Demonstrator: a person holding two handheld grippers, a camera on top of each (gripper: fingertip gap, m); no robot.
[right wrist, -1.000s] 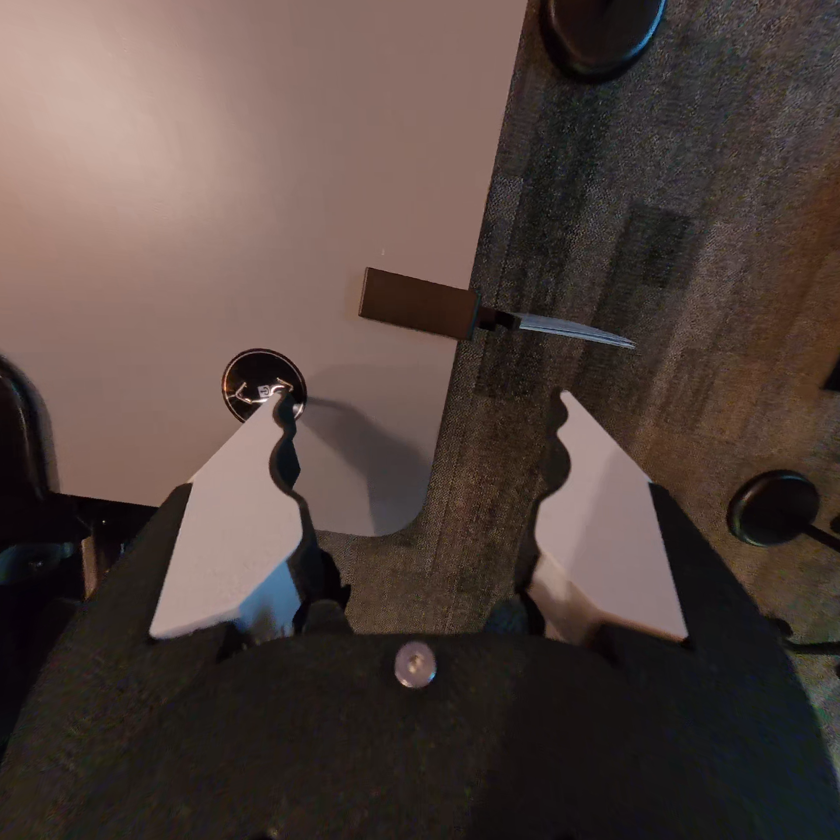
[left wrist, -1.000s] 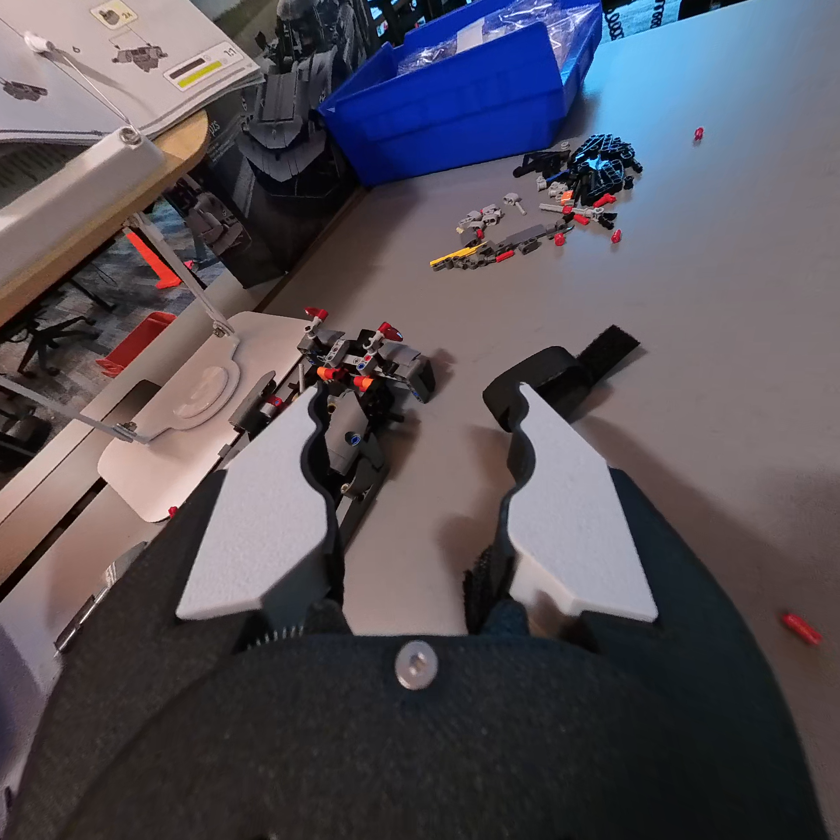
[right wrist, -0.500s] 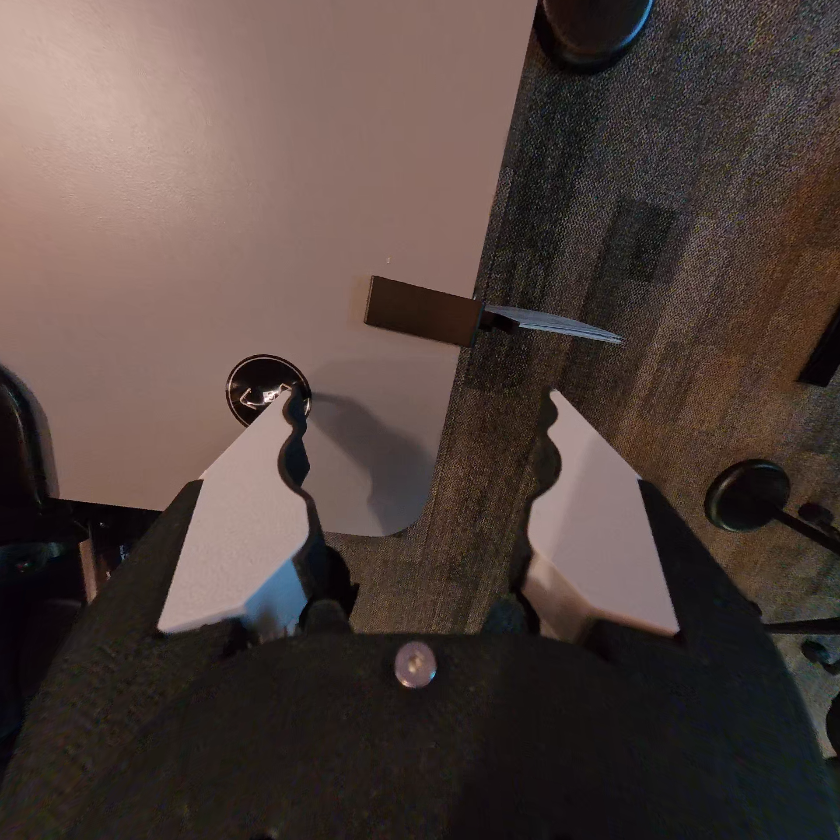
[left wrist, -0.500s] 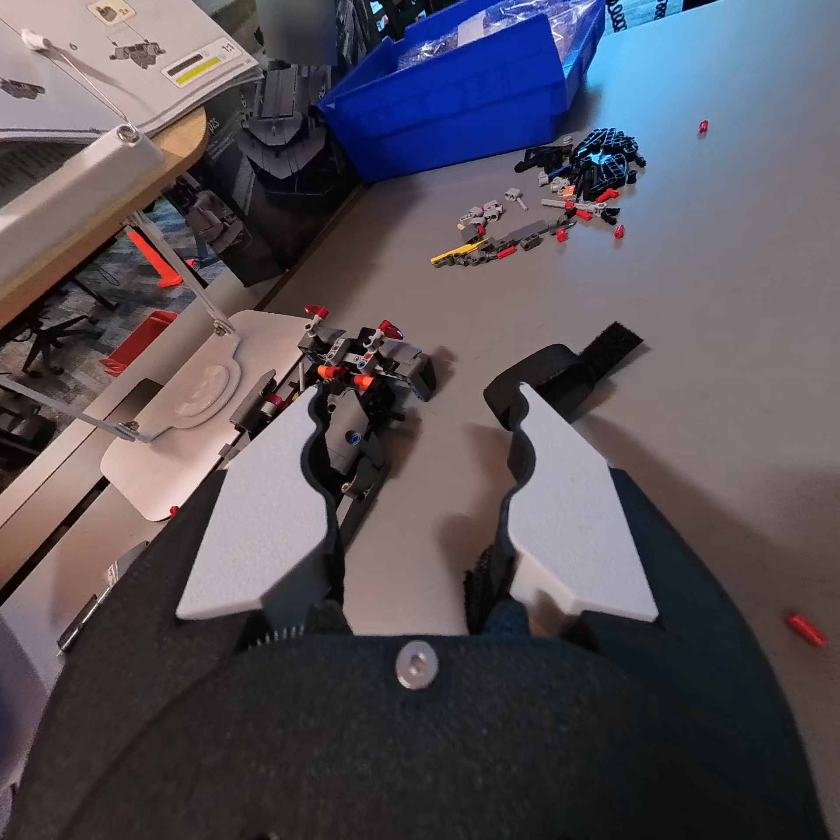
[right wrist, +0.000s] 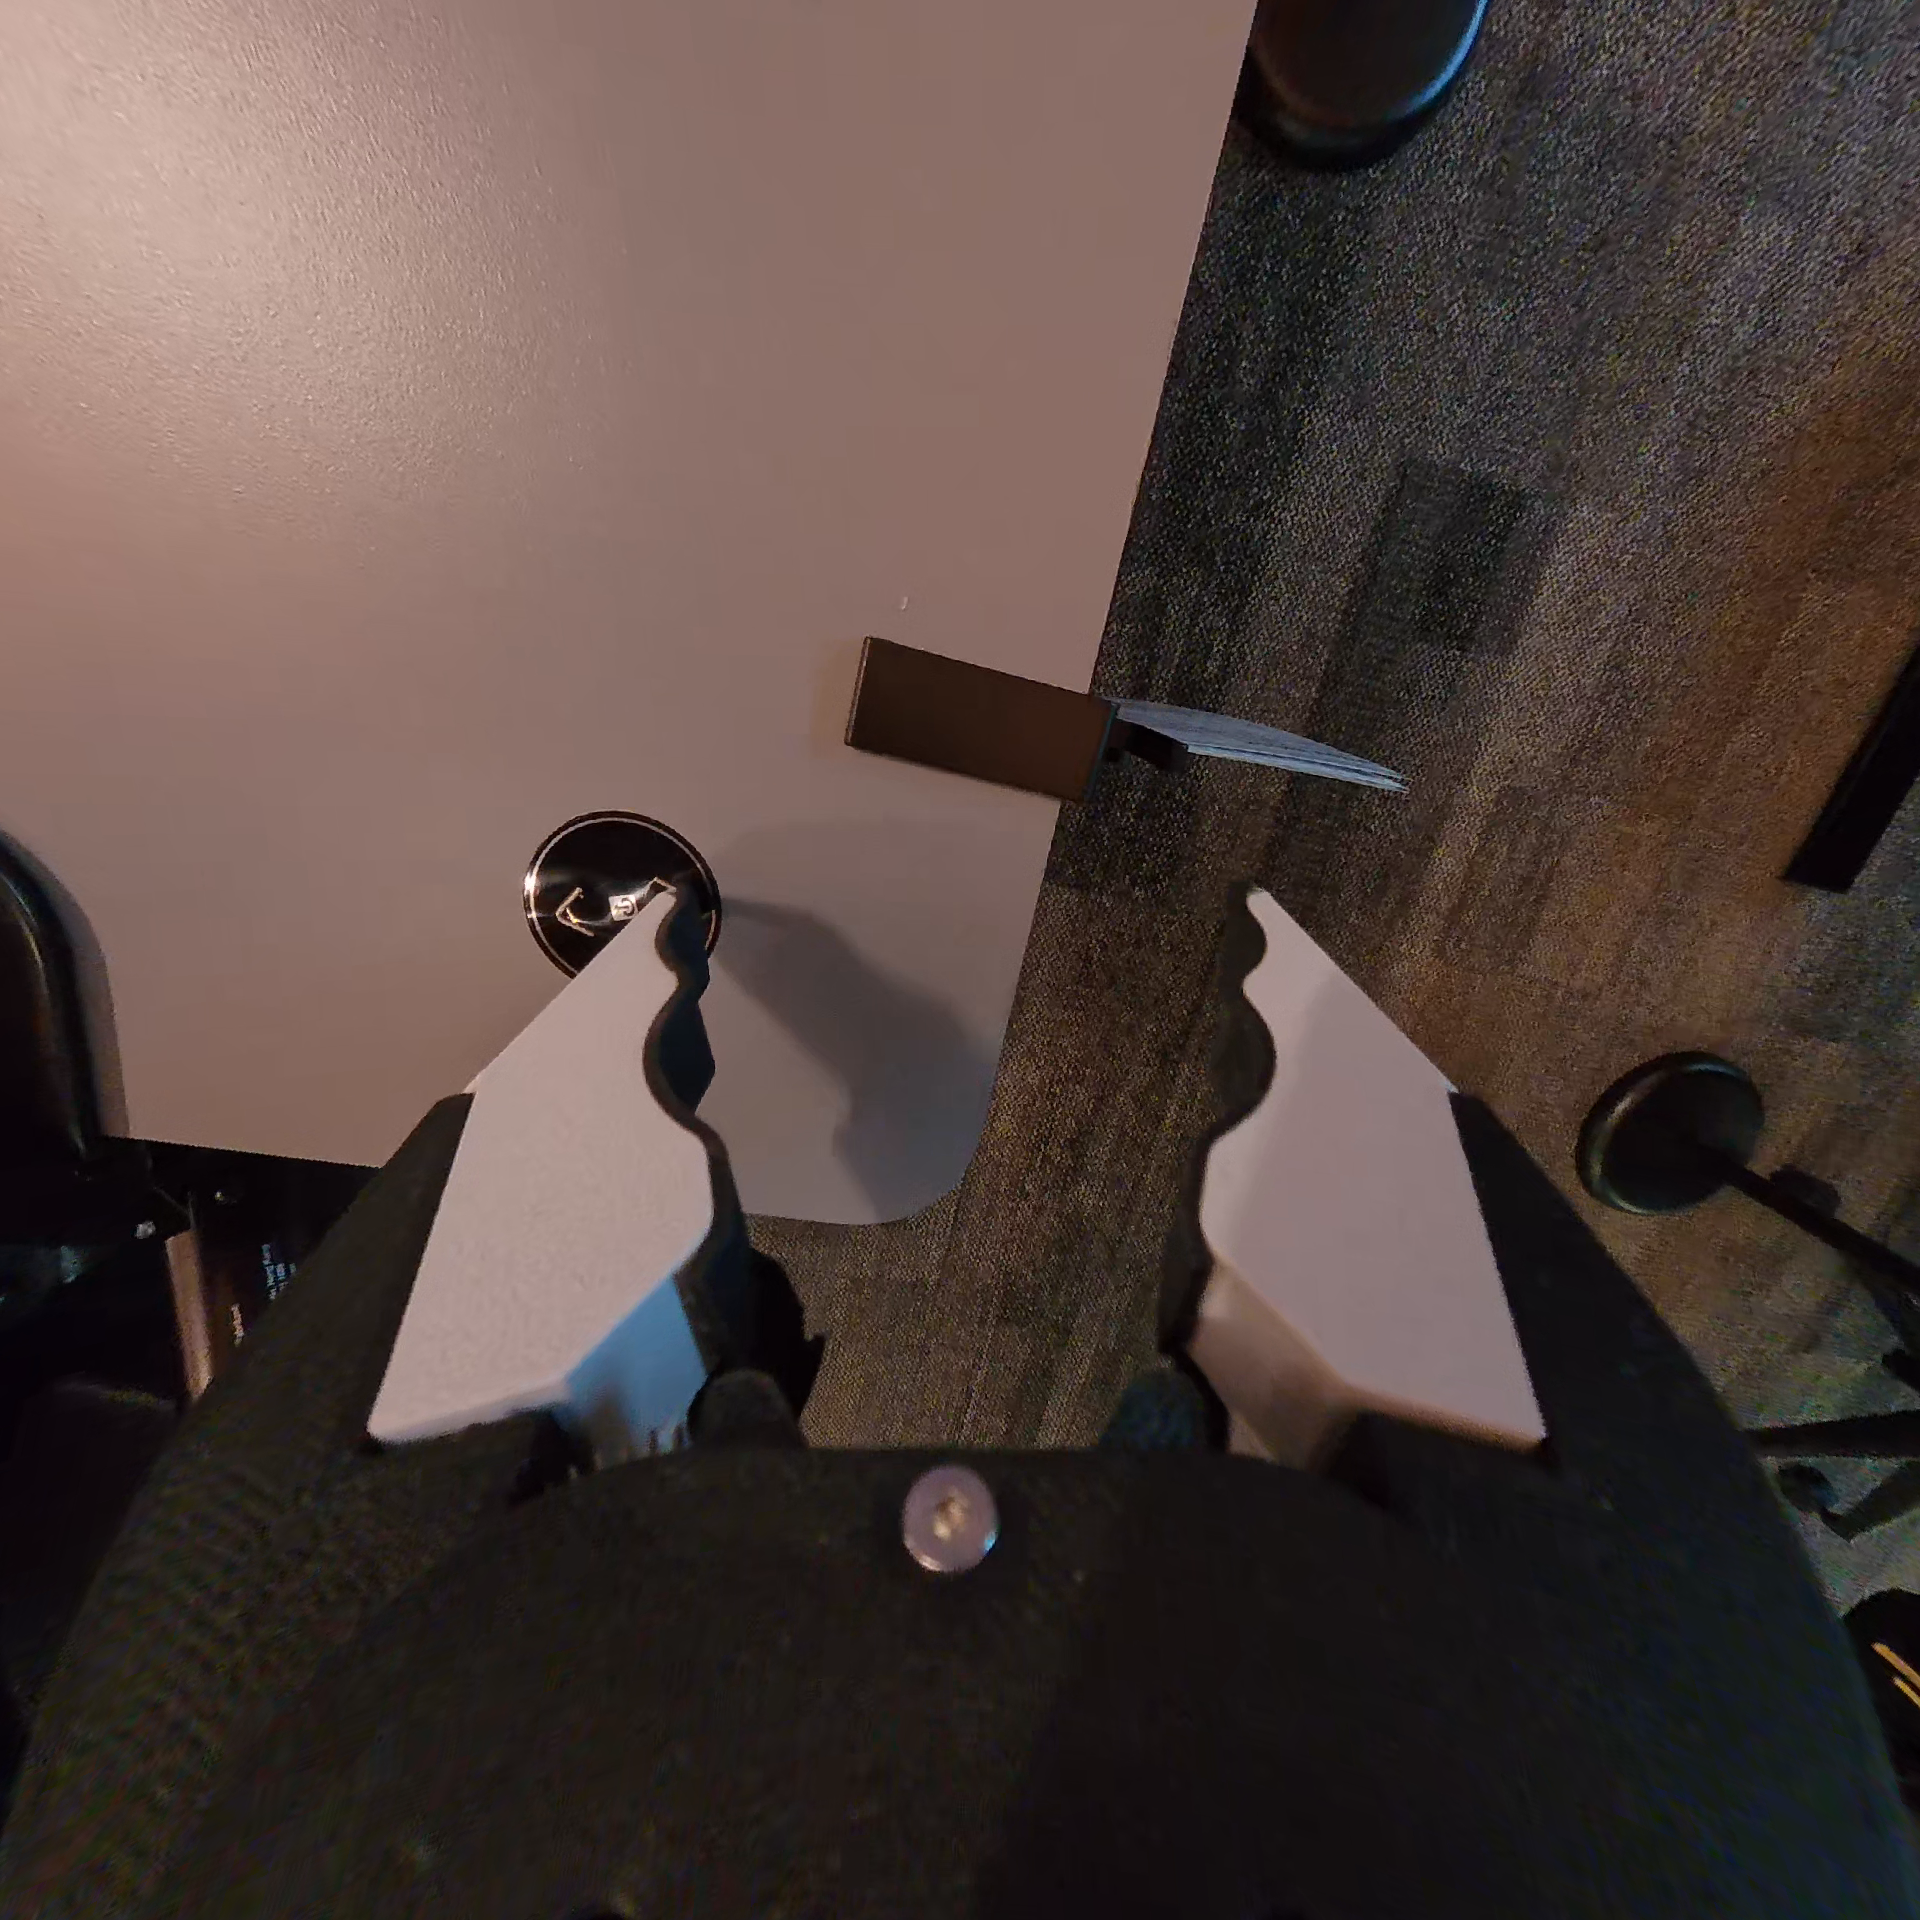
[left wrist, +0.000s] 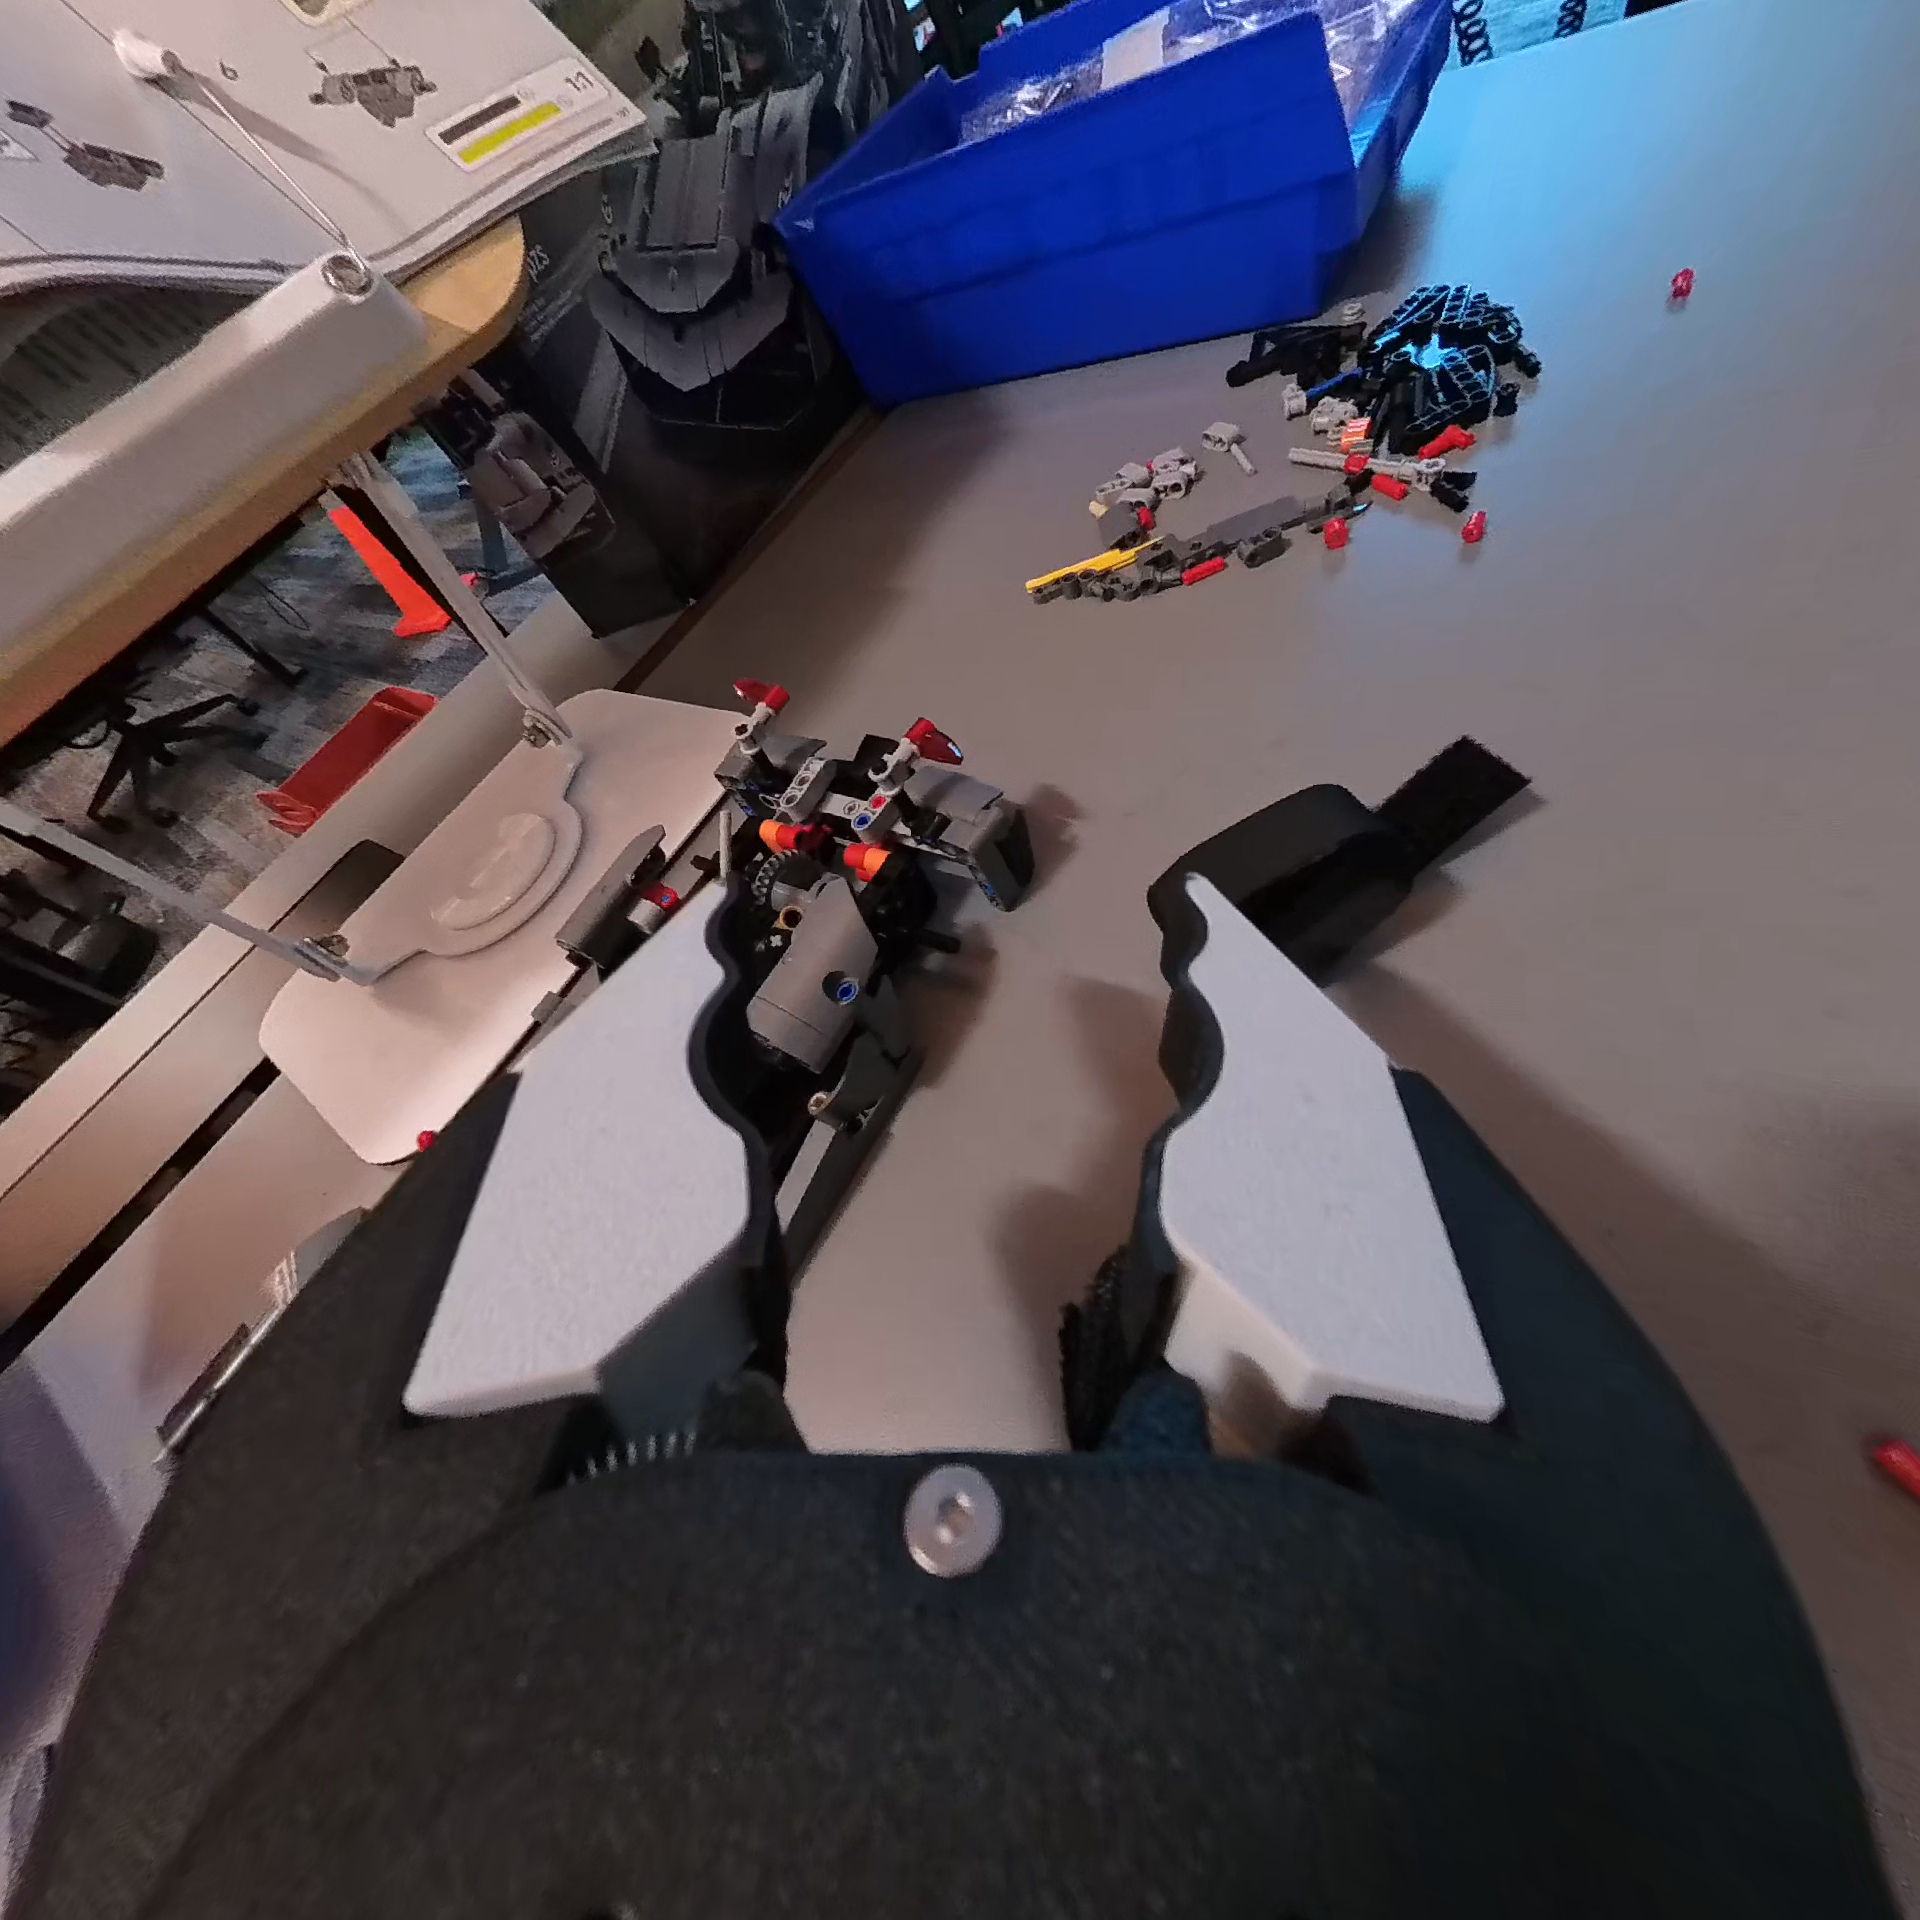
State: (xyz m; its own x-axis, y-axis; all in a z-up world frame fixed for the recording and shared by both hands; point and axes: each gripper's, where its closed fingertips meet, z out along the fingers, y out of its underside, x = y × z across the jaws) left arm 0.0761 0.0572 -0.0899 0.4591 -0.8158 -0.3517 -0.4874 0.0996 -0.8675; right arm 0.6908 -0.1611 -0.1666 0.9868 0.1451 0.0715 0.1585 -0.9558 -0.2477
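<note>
In the left wrist view, the left gripper (left wrist: 951,914) covers the near end of the brick-built model (left wrist: 852,883), its left finger (left wrist: 613,1164) hiding that side. The black strap (left wrist: 1340,862) runs behind the right finger. The blue bin (left wrist: 1091,208) and instruction sheets (left wrist: 312,114) are cut off by the top edge, and the loose parts (left wrist: 1351,436) are too small to tell apart. In the right wrist view, the right gripper (right wrist: 956,914) hides part of the round black disc (right wrist: 597,894) on the counter (right wrist: 520,416); a dark object (right wrist: 42,1018) is cropped at the left edge.
</note>
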